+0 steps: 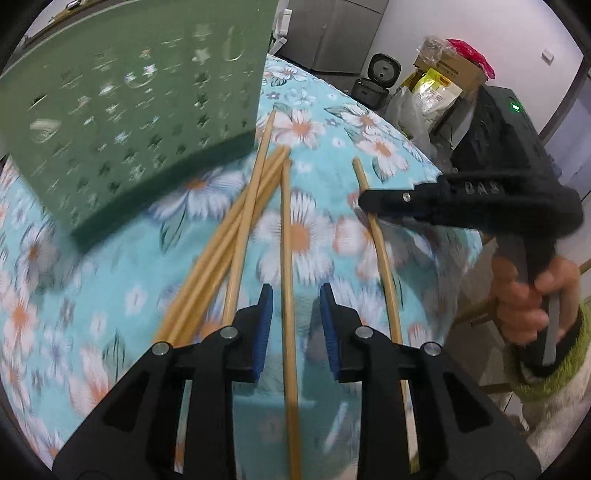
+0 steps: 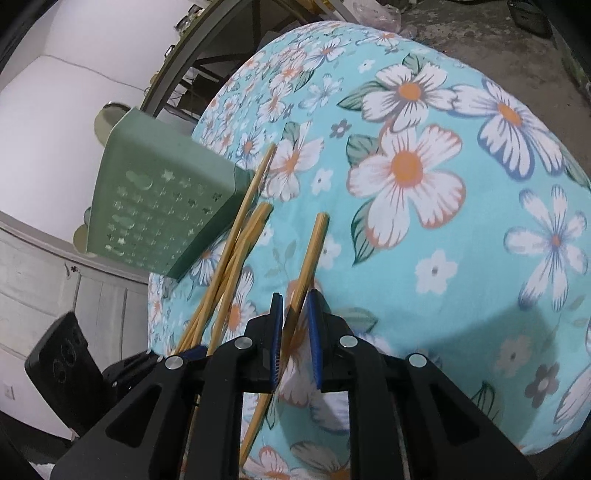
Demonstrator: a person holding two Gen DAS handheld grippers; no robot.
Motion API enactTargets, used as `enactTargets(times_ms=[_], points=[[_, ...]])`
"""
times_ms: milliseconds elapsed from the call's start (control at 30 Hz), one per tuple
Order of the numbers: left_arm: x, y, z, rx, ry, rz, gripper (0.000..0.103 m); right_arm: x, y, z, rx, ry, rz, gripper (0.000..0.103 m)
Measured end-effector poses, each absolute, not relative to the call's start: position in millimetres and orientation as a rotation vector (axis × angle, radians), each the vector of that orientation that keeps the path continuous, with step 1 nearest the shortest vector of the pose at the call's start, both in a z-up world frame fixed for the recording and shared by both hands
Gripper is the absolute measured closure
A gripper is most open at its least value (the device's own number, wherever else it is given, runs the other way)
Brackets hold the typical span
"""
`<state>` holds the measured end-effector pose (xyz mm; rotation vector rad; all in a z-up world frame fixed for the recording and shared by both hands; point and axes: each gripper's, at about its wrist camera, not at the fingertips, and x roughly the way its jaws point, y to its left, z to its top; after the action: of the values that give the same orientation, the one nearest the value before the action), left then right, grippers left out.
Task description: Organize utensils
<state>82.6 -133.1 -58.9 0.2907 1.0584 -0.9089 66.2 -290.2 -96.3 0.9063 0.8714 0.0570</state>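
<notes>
Chopstick [image 1: 289, 295] of pale bamboo runs lengthwise between the released left gripper [image 1: 296, 301], while the right gripper [image 2: 296, 308] grasps another chopstick [image 2: 308, 258].

A floral turquoise tablecloth [image 2: 461, 258] is spread beneath the gripper. Ahead, a grey cabinet [image 1: 332, 33] and cardboard box [image 1: 448, 66] are seen against a white wall [image 1: 532, 40].
</notes>
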Motion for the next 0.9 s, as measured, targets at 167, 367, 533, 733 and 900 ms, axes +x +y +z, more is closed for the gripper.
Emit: enactTargets(times_ms=[167, 367, 533, 733, 900], points=[[100.7, -163.9, -64.4, 0.305, 1.077, -0.892, 0.078, 80.9, -301.8, -96.0, 0.905, 0.858, 0.039, 0.089], [112.6, -188.2, -66.3, 0.306, 1.074, -0.864, 0.078, 98.2, -307.4, -100.5, 0.915, 0.848, 0.030, 0.089], [116.6, -198.7, -69.2, 0.283, 1.067, -0.840, 0.079, 104.9, -304.6, -101.7, 0.893, 0.832, 0.014, 0.090], [125.4, -204.2, -68.0, 0.245, 1.060, -0.811, 0.098, 104.5, -302.0, -98.2, 0.891, 0.799, 0.011, 0.092], [124.5, -186.6, -46.8, 0.193, 1.020, -0.823, 0.098, 91.6, -303.0, -80.3, 0.900, 0.739, 0.029, 0.094]])
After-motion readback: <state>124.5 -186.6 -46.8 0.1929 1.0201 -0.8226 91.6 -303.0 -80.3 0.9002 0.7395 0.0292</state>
